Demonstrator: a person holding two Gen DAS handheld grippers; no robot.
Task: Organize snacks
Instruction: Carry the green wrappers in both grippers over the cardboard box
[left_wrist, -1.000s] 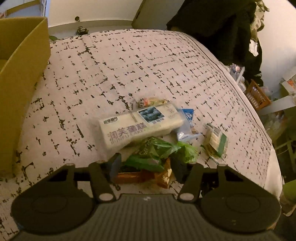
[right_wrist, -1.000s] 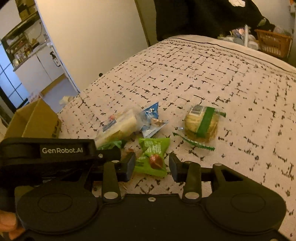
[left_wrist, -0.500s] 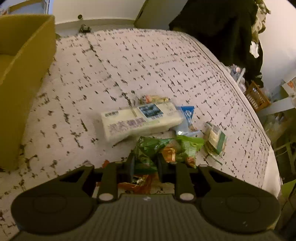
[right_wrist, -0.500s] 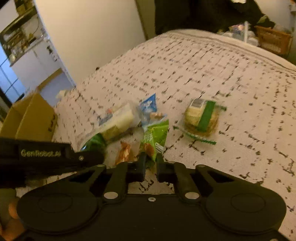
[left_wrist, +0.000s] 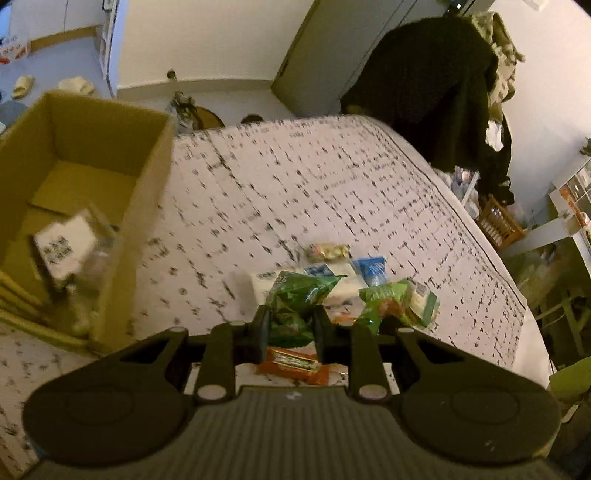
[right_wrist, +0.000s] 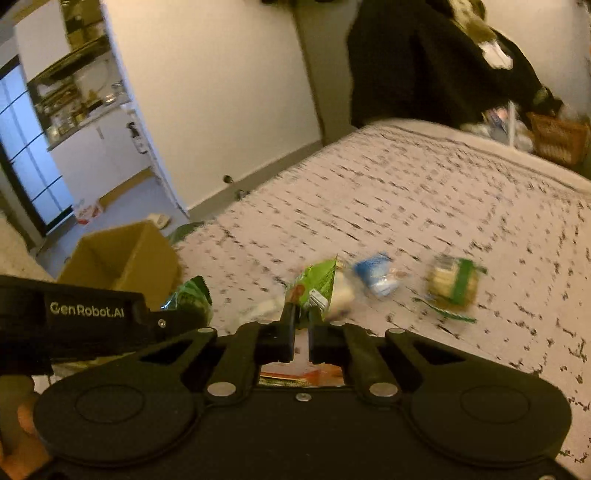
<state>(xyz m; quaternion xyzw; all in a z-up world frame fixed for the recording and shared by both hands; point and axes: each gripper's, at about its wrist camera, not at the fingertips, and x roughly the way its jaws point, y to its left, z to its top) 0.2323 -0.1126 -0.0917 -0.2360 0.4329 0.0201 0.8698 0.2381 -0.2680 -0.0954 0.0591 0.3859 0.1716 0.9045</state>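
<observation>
The bed (left_wrist: 332, 177) with its black-flecked cover fills the middle of both views, and the open cardboard box (left_wrist: 147, 192) sits at the upper left of the left wrist frame, with a white-labelled packet (left_wrist: 62, 247) already lying on its floor. Between them, at lower centre, the snack pile: a long white pack (left_wrist: 343, 284), a blue sachet (left_wrist: 373, 267), a small gold-wrapped sweet (left_wrist: 327, 251), an orange wrapper (left_wrist: 295, 365) right under the tool, and at the right of the right wrist frame a green-banded cracker pack (right_wrist: 452, 282), blurred. The left gripper (left_wrist: 290, 326) is pinching a dark green bag (left_wrist: 295, 299) between its jaws, lifted clear of the cover. The right gripper (right_wrist: 301, 325) has its jaws pressed nearly together on the bottom edge of a light green packet (right_wrist: 319, 282), which stands up from the grip. Both views are smeared, so the tools look to be on the move. The step in hand appears to be the carry to the box, and doing it well probably means keeping both pinches firm, since thin crinkly film can slip, taking each packet over the near wall rather than clipping it, and letting go only once low inside the box. The two tools sit close together at lower left of the right wrist frame, so sending one in at a time would be wise.
</observation>
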